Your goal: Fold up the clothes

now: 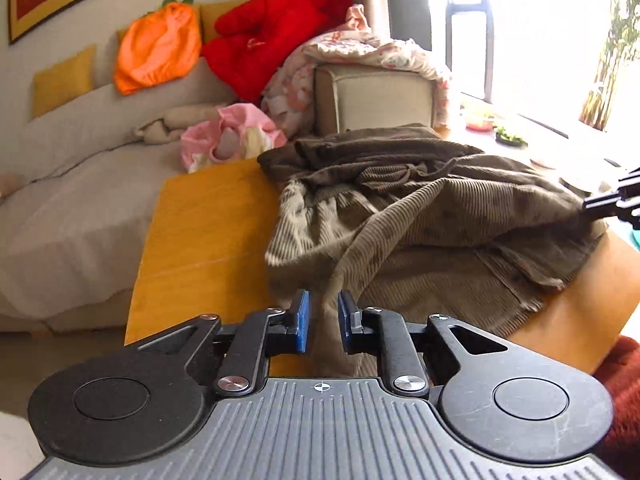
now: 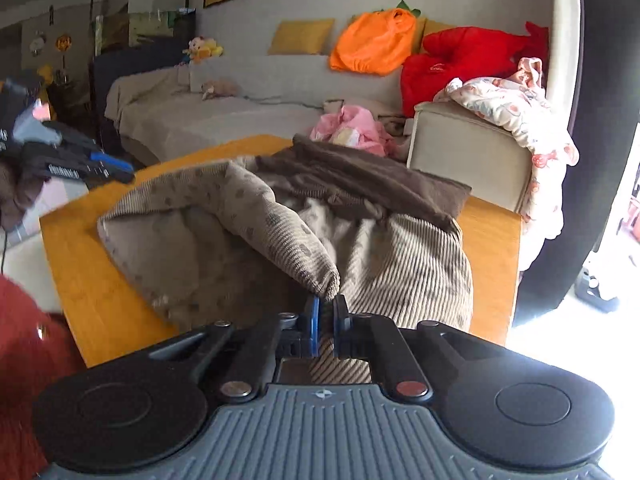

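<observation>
Left claw [image 1: 323, 322] pinches corduroy garment [image 1: 420, 216]; only the right view shows right claw [image 2: 325, 322] clamping it.

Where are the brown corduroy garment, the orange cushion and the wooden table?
brown corduroy garment [image 1: 440, 224]: left wrist view, on its ribbed upper fold.
orange cushion [image 2: 374, 42]: right wrist view, on its middle, on the sofa back.
wooden table [image 1: 200, 232]: left wrist view, on the bare top left of the garment.

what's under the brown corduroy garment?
The brown corduroy garment lies on a yellow wooden table, bare at its edges. A darker brown cloth lies over the garment's far part. Anything beneath the pile is covered.
</observation>
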A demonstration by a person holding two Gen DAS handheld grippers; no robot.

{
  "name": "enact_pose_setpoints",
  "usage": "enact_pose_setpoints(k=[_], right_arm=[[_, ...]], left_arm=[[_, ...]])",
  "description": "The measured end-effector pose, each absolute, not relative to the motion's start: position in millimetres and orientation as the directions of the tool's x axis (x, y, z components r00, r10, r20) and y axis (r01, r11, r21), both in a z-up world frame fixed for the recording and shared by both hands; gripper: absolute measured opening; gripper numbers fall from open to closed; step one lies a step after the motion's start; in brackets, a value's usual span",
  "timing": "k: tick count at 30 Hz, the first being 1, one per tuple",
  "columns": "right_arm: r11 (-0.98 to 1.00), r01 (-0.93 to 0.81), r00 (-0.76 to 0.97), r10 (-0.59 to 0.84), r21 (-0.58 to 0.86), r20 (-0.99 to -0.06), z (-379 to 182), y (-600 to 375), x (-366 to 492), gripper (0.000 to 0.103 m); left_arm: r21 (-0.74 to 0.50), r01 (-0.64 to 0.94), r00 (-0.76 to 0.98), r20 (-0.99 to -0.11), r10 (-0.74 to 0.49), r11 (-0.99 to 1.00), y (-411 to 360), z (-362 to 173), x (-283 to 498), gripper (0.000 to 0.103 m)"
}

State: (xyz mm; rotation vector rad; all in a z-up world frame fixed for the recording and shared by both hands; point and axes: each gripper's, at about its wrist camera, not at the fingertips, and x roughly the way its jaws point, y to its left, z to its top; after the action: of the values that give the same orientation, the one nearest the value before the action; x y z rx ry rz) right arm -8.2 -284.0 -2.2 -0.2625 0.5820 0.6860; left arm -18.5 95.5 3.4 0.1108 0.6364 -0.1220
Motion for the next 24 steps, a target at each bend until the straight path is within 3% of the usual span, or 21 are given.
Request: enact_pose_setpoints(k=[1,3,4,6,7,10,11,15,18,21,24], right_arm=[[0.756,-0.654,0.615,0.511,-0.027,-0.601,-8.0,-290.3,-16.3,0.006],[0.789,-0.614,0.618,0.489,0.01,-0.615,-17.1,-304.6,-26.2,0.01],[0.808,-0.588,0.627,0.476,0.026,-0.616,-19.8,-311.5,-28.3,0.011],[0.845,-0.532,0.652,0.449,0.052,-0.611,-21.4,-323.8,-27.4,0.02],[0.86,-0.506,0.666,0.437,0.063,-0.605,-20.4,-327.7,-25.3,0.022],[0.868,-0.489,0.688,0.443,0.085,-0.575,-14.8,-326.4,-19.9,0.031],[0.858,-0.506,0.686,0.463,0.089,-0.562,-11.8,-320.9,-18.9,0.039],[0.808,-0.568,0.641,0.554,0.157,-0.531,-5.4,-297.0,-16.0,0.057],[0.717,-0.544,0.518,0.696,0.437,-0.497,-12.9,-288.8,-2.0,0.063],[0.515,-0.438,0.356,0.852,0.737,-0.384,-32.9,-273.2,14.4,0.066],[0.371,-0.304,0.27,0.917,0.878,-0.294,-52.2,-250.2,32.6,0.074]], left_arm=[[0.051,0.135,0.792,-0.605,-0.077,0.99,101.5,1.5,-29.0,0.029],[0.021,0.117,0.779,-0.622,-0.079,0.993,113.7,-3.5,-42.8,0.057],[0.005,0.111,0.779,-0.621,-0.084,0.994,117.4,-4.7,-45.8,0.062],[-0.022,0.111,0.778,-0.62,-0.101,0.994,121.5,-6.2,-46.9,0.082],[-0.018,0.116,0.783,-0.614,-0.102,0.993,118.9,-6.6,-44.0,0.085],[0.016,0.164,0.779,-0.615,-0.119,0.986,101.1,-12.3,-26.8,0.087],[0.043,0.176,0.776,-0.621,-0.112,0.983,93.9,-15.8,-19.1,0.087],[0.194,0.171,0.785,-0.619,-0.014,0.966,71.4,-31.6,9.0,0.084],[0.282,0.142,0.809,-0.586,0.053,0.949,62.6,-38.6,26.5,0.084],[0.333,0.094,0.832,-0.544,0.11,0.938,62.8,-37.0,33.9,0.083],[0.318,0.005,0.855,-0.493,0.161,0.948,78.4,-23.3,28.5,0.083]])
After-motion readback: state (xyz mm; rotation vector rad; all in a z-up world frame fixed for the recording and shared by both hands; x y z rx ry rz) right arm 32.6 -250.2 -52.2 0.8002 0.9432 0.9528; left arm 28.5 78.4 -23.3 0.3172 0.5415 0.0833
